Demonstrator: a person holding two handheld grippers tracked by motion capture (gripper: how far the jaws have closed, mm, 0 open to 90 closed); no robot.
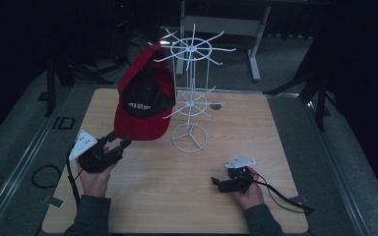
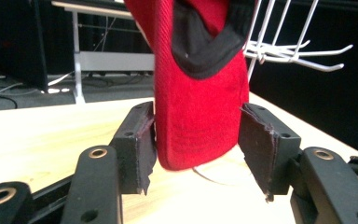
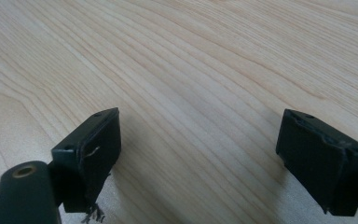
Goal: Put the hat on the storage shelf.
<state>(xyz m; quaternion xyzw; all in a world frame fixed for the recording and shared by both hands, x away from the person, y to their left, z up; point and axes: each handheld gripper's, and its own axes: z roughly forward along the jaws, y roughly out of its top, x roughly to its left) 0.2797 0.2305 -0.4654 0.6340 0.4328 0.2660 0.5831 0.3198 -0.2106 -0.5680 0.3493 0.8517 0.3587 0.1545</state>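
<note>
Fabric makes the red cap [image 1: 145, 96] light and floppy; it hangs on the white wire rack [image 1: 191, 93] at the table's [image 1: 256, 147] far left. Its stiffer brim [image 2: 198, 126] sits between the left gripper's [image 2: 198, 149] parted fingers, unpinched, the best hold. The right gripper's [image 3: 200, 154] fingers stand wide, empty.

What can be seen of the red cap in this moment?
The red cap is fabric with a black inner lining and a stitched brim. It hangs on a prong of the white wire rack, brim downward, above the wooden table. In the left gripper view its brim sits between the jaws of the left gripper; one pad looks to touch it, a gap shows at the other, so it is not clamped.
</note>
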